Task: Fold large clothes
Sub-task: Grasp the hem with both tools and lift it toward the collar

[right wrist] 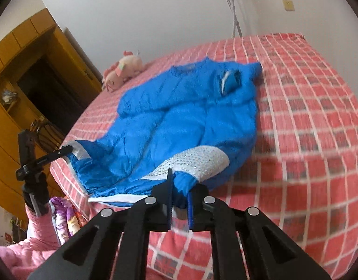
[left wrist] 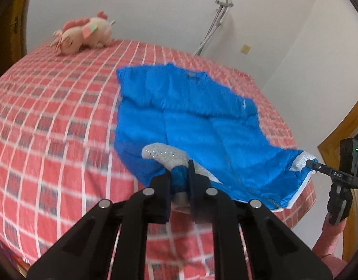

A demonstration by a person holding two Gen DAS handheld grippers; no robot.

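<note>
A bright blue padded jacket [left wrist: 190, 121] [right wrist: 179, 121] lies spread on a red checked bed [left wrist: 50, 116] [right wrist: 307, 116], collar towards the far side. Its lower hem has white studded bands. My left gripper [left wrist: 180, 172] is shut on one hem corner, the blue cloth bunched between its jaws. My right gripper [right wrist: 182, 182] is shut on the other hem corner. Each gripper also shows in the other's view: the right gripper [left wrist: 310, 163] at the jacket's right corner, the left gripper [right wrist: 68, 149] at its left corner. The hem is raised off the bed at both corners.
A pink plush toy [left wrist: 83, 35] [right wrist: 123, 70] lies at the far side of the bed. A metal stand [left wrist: 216, 23] leans on the white wall. A wooden wardrobe [right wrist: 27, 70] stands to the left. Pink sleeves [left wrist: 328, 245] [right wrist: 34, 233] hold the grippers.
</note>
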